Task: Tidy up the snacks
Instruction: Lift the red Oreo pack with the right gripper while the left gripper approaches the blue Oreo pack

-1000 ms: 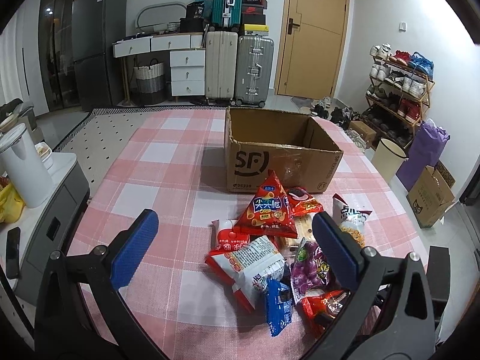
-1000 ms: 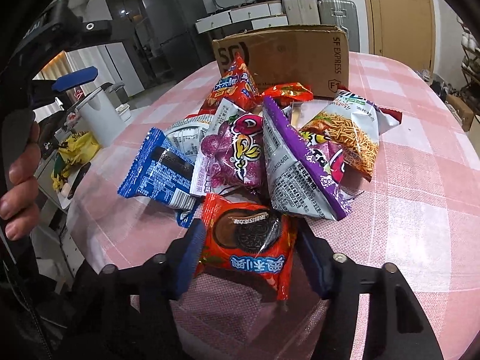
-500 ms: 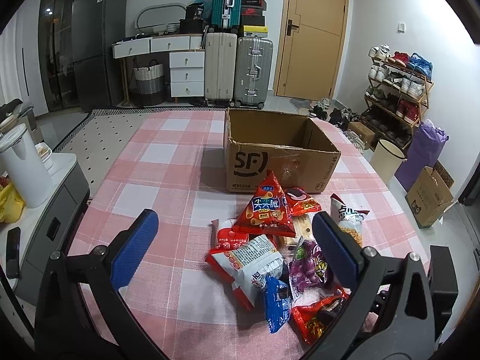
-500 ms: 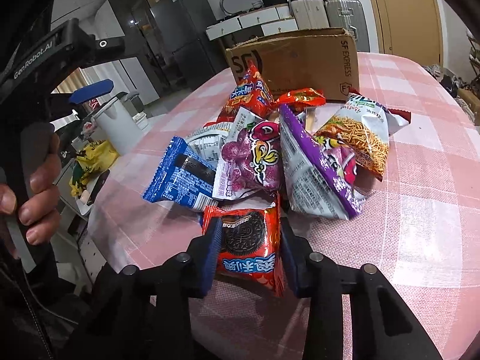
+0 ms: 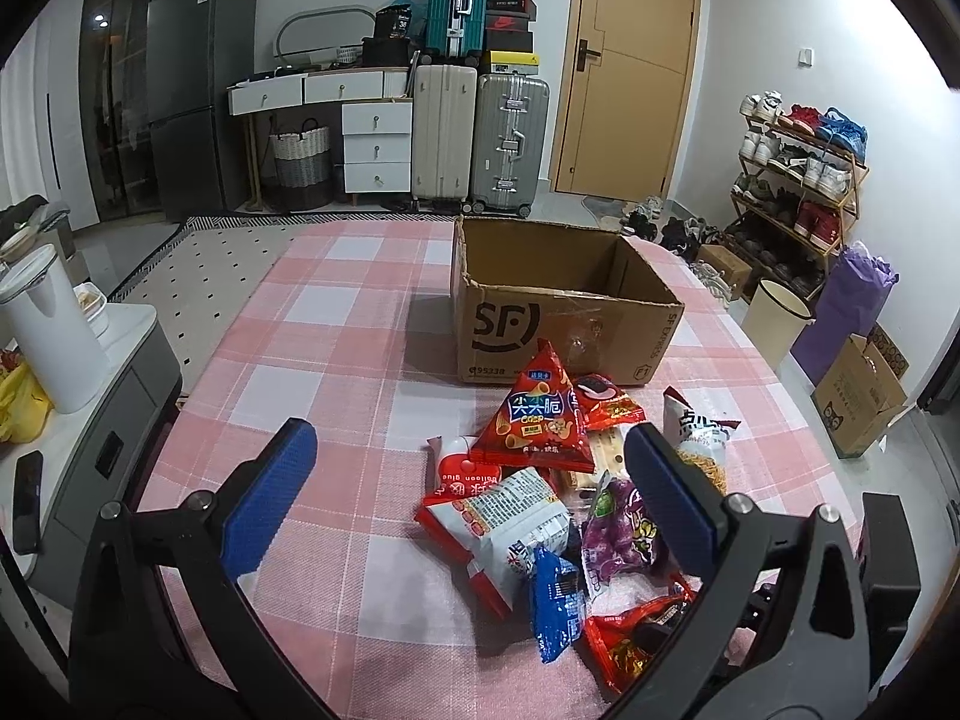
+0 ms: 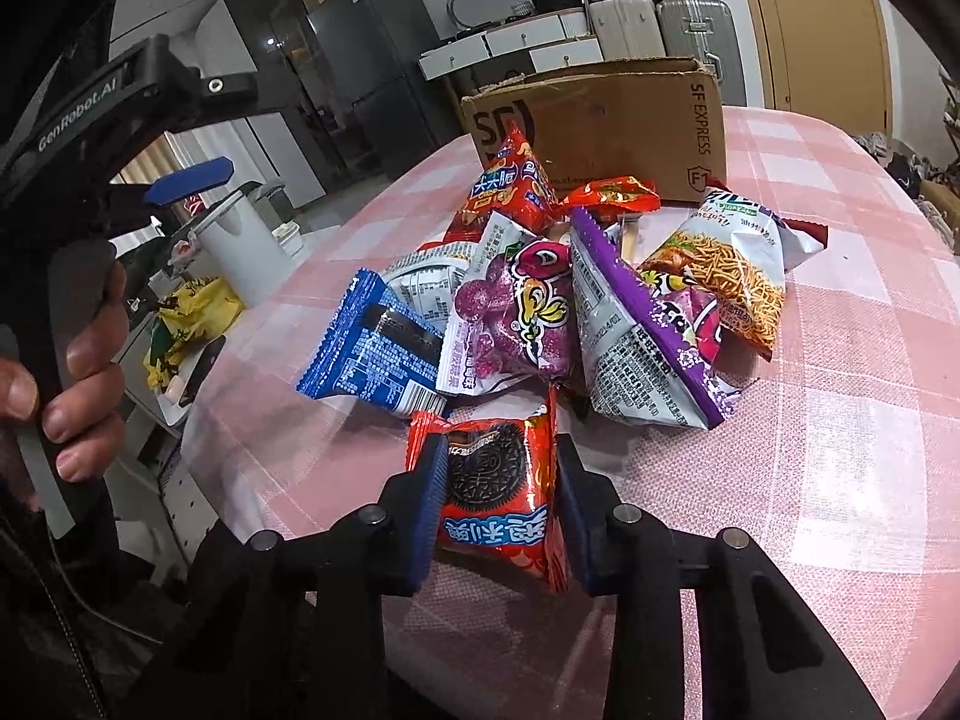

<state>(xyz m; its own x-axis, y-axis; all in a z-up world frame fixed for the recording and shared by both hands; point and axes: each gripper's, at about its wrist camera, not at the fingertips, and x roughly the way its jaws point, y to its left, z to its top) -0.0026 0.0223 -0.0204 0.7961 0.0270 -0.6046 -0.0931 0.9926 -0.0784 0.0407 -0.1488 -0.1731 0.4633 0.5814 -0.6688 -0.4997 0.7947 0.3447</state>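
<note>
Two grippers are showing over a table spread with a pink checked cloth [image 5: 336, 324]. The right gripper [image 6: 498, 504] is pinching a red cookie packet [image 6: 498, 498], its blue pads pressing on both sides of the wrapper, which is printed with a dark sandwich cookie. This packet is sitting at the near edge of the snack pile, its lower end hanging just above the cloth between the jaws. The left gripper [image 5: 465, 474] is hovering with its jaws spread wide and nothing between them; a hand [image 6: 66, 372] is wrapping round its handle at the left of the right wrist view. Beyond the held packet, the rest of the snacks are lying heaped together: a blue packet [image 6: 372, 348] to the left, a purple grape candy bag [image 6: 516, 312] in the middle, a purple-edged bag [image 6: 648, 330] leaning against it, a noodle snack bag [image 6: 732, 264] to the right, and a red triangular crisp bag [image 5: 531, 420] standing upright at the far side. Just behind the pile, an open cardboard box [image 5: 558, 330] marked SF is standing on the cloth, and what can be seen of its inside is looking bare. Suitcases [image 5: 480, 138] are standing against the far wall beside a wooden door [image 5: 630, 72].
</note>
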